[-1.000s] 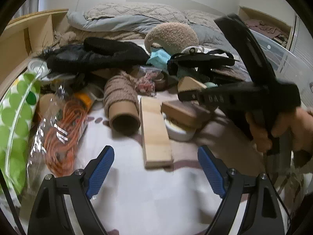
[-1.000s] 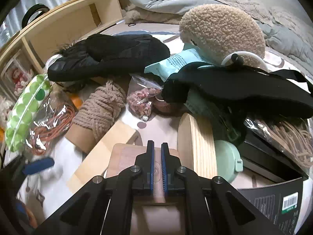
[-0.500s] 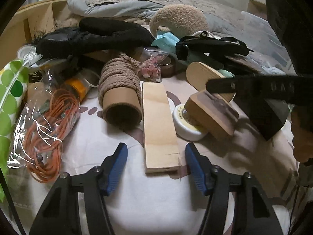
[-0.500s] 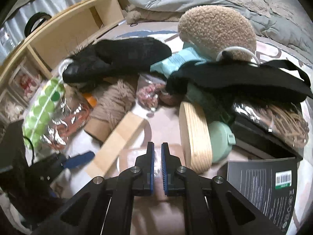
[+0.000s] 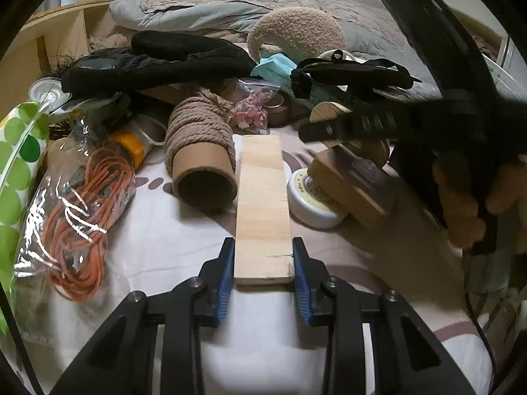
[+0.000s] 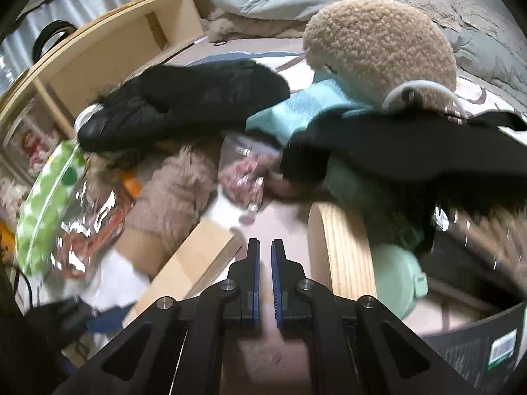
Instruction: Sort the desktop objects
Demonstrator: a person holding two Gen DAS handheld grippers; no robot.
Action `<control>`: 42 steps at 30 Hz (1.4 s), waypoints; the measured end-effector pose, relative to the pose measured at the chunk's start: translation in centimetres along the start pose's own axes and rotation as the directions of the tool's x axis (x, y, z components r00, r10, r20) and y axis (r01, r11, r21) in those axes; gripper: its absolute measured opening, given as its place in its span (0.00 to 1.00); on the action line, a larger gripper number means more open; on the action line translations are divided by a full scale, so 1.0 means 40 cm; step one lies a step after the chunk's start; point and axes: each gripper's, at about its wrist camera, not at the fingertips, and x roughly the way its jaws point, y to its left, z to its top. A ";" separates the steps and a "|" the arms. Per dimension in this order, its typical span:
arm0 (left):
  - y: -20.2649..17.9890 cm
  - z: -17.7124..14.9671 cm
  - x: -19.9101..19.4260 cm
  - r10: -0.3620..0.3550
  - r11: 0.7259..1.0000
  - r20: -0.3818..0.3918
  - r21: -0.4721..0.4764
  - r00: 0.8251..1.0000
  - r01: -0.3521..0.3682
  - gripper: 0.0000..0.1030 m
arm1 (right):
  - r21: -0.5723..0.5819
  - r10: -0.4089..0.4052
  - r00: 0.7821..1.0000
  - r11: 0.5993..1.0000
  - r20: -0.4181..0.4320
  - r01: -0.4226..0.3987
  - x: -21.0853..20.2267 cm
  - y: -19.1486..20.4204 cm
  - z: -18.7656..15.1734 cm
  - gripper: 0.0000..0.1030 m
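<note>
The bed [image 5: 184, 240] carries everything, under a pale sheet with brown shapes. A light wooden plank [image 5: 262, 204] lies flat on it, its near end between the left claw's [image 5: 263, 263] pads. Just left of the plank a cardboard tube wound with tan rope [image 5: 201, 151] rests on its side; further left lies a clear bag of orange cord [image 5: 79, 217]. Right of the plank sits a white round tin [image 5: 313, 207]. Beyond the claw, grey bedding [image 5: 204, 13] is heaped.
</note>
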 end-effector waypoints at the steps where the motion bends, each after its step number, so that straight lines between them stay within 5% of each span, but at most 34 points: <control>1: 0.002 -0.002 -0.003 -0.003 1.000 -0.003 -0.003 1.000 0.003 0.32 | -0.026 -0.014 1.000 1.000 0.012 0.015 -0.008 0.007 -0.013 0.07; 42: -0.037 -0.153 -0.155 -0.002 0.993 -0.076 0.121 0.997 0.011 0.32 | -0.095 -0.038 0.999 0.995 -0.019 0.036 -0.148 -0.013 -0.292 0.07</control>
